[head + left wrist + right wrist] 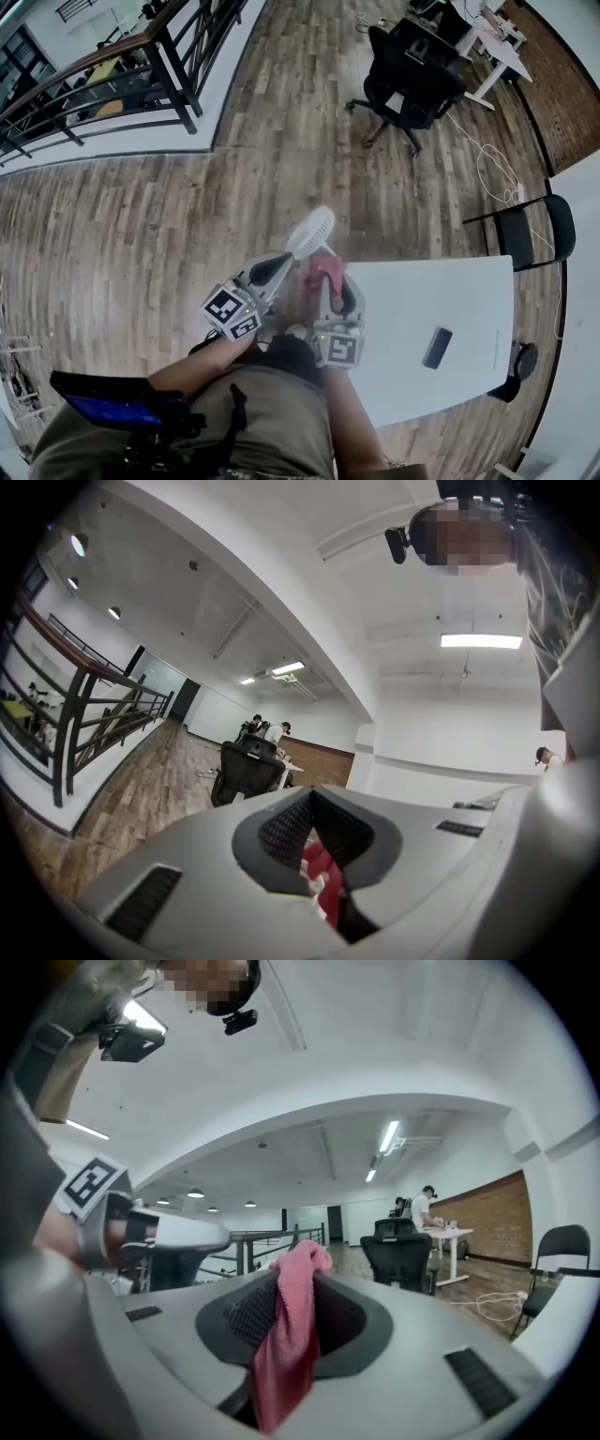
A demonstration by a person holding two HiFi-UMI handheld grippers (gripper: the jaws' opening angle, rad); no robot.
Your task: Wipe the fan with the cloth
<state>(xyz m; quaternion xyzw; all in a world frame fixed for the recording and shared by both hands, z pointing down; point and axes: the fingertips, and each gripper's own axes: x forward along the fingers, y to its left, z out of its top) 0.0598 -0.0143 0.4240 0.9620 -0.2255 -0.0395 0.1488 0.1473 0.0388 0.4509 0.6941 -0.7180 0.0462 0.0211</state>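
Plank floor [187,216] fills most of what I look down on, with a dark railing [122,75] running along its far left edge. To my right stands the white table [422,291], and I am at its left end. A black office chair [412,80] sits well beyond it, and a black folding chair [530,230] stands just past the table's far corner.

My left tongs [314,803] are clenched tight, pads meeting at the tips. They point out over the floor with the white fan [310,232] held off their tip in the air, clear of the table, and a bit of white shows low between the pads. My right tongs [292,1283] are clamped on the pink cloth [286,1354]. It bunches up above the pads and hangs down in a strip below them. From above, the cloth sits just beside the lower end of the fan, between my two tongs, and I cannot tell whether it touches the fan.

A small dark phone [437,347] lies flat on the table, well apart from both tongs
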